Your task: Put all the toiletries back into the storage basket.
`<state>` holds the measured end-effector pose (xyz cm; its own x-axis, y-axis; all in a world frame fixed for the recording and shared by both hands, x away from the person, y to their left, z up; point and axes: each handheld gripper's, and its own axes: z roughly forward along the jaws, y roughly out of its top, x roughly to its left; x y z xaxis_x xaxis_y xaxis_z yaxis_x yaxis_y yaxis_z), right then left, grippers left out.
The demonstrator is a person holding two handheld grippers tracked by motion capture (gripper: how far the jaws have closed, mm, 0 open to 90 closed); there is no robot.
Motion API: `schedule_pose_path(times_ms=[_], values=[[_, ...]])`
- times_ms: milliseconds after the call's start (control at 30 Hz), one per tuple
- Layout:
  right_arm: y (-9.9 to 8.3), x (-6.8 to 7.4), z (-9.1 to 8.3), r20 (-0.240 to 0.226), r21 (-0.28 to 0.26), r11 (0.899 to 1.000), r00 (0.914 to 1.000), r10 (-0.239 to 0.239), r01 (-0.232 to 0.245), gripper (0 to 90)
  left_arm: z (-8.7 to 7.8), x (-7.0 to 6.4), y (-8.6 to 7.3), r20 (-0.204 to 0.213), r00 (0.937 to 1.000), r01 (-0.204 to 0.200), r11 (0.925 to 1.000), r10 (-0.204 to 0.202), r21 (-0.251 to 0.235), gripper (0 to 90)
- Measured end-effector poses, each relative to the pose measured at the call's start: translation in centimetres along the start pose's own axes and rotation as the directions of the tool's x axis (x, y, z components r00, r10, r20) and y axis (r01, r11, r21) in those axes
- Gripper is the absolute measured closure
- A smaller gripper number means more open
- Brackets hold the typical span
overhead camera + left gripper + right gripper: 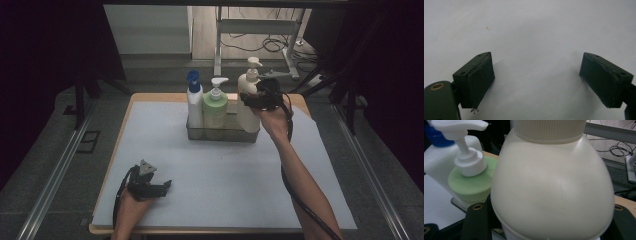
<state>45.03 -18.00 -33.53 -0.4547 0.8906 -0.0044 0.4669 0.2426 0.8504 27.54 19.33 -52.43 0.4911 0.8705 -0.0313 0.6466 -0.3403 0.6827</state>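
Green pump bottle (215, 107) and blue-capped bottle (194, 102) standing in basket (222, 134); cables (272, 45) lying beyond table (150, 97).

The right arm stretches forward, its black two-jaw right gripper (260, 98) raised and clamped. The black left gripper (159, 188) lies low near the person, jaws spread wide.

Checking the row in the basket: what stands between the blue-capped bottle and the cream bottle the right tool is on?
The green pump bottle stands between the blue-capped bottle and the cream bottle, as the high view shows.
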Motion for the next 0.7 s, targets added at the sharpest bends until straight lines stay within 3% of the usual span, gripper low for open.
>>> schedule_pose_path(times_ms=[300,533,700], values=[[0.2,0.1,1.8,0.022,-0.011,1.0,0.9998,0.003,-0.003,36.9,0.0,0.0,0.0,0.001,1.0,0.001,1.0,-0.001,0.002,11.9],[-0.4,-0.2,3.4,0.038,-0.015,1.0,0.9989,0.028,-0.027,36.9,0.0,0.0,0.0,0.001,1.0,0.001,1.0,-0.001,0.003,12.0],[-1.0,-0.1,4.2,0.043,-0.023,1.0,0.9989,0.019,-0.018,36.9,0.0,0.0,0.0,0.002,1.0,0.001,1.0,-0.001,0.003,12.0]])
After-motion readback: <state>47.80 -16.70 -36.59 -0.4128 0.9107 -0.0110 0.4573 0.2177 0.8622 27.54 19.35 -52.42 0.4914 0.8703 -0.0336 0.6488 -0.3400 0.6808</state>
